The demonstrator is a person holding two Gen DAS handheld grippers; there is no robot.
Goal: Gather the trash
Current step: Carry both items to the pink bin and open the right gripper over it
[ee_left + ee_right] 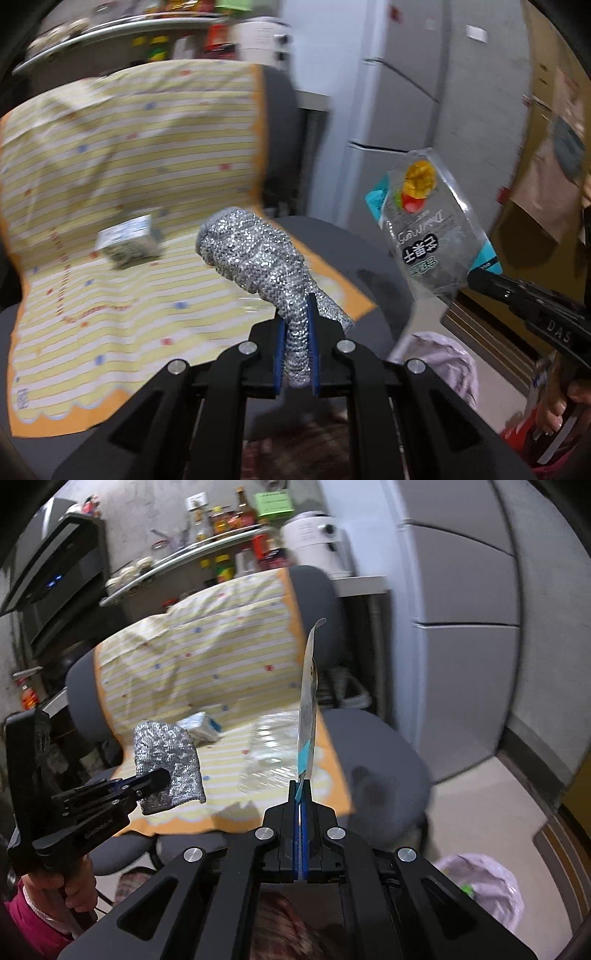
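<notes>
While clamped, glittery silver scrubber (258, 258), clear mango-print packet (428, 221)

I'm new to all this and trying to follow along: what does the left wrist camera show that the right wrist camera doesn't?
Only the left wrist view shows the printed face of the snack pouch, with its fruit picture; the right view sees it edge-on.

Only the right wrist view shows a clear plastic wrapper on the striped cloth, a shelf of bottles and a dark appliance.

Both show the glittery silver scrubber, the small box, the chair and the bin bag.
</notes>
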